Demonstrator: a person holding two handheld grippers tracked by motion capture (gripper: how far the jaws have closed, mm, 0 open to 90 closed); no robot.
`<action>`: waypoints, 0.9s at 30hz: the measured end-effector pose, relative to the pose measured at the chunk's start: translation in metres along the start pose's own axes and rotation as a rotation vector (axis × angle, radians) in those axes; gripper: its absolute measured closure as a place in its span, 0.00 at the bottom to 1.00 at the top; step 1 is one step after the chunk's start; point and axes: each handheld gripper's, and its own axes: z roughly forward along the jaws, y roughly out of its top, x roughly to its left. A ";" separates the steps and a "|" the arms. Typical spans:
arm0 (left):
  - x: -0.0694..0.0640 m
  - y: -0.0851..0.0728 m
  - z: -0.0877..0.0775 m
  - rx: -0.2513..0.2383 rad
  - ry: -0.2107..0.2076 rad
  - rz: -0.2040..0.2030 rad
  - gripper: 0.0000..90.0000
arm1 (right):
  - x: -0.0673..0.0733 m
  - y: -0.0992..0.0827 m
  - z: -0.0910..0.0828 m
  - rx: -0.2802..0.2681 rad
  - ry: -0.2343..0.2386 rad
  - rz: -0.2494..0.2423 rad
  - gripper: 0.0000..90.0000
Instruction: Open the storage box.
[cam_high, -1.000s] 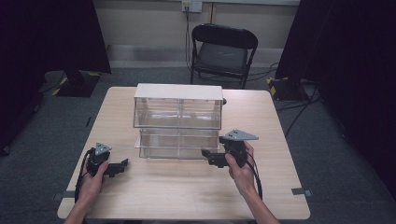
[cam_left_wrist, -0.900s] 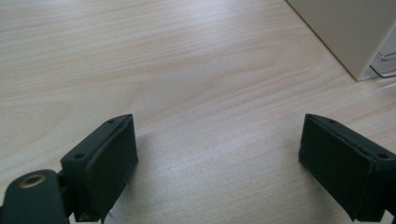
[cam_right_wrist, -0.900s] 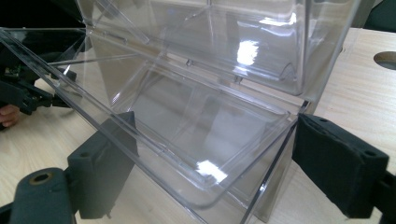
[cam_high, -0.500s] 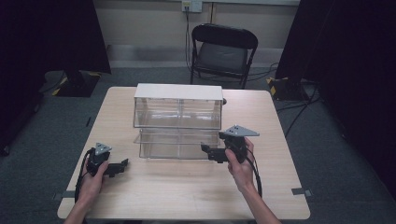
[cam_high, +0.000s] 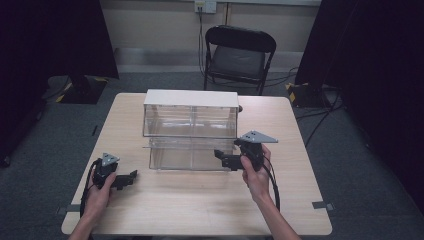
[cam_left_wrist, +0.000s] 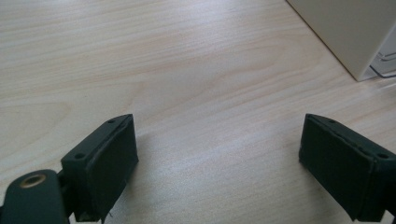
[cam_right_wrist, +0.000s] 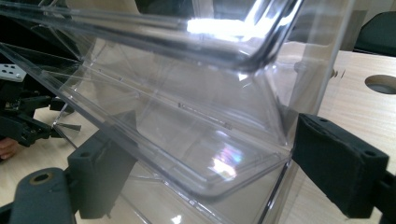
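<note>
Even overhead light, dark room edges, glare on the clear drawer (cam_right_wrist: 219, 158), soft focus close up.

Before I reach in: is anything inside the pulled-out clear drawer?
The clear drawer looks empty: the high view and the right gripper view show only see-through walls and glare. The right gripper covers its right corner, so that spot stays unchecked.

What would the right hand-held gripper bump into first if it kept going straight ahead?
Probably the clear plastic drawer pulled out of the cabinet. The right hand-held gripper has open jaws on either side of the drawer's front edge, though exact depth is hard to judge.
</note>
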 end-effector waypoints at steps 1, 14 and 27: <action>0.000 0.000 0.000 0.000 0.000 0.000 0.12 | 0.000 0.001 0.000 0.000 0.000 -0.002 0.15; 0.000 0.000 0.000 0.000 0.000 0.000 0.12 | -0.001 0.009 -0.001 -0.039 0.000 -0.007 0.15; 0.000 0.000 0.000 0.000 0.000 0.000 0.12 | -0.001 0.009 0.000 -0.041 -0.002 0.003 0.15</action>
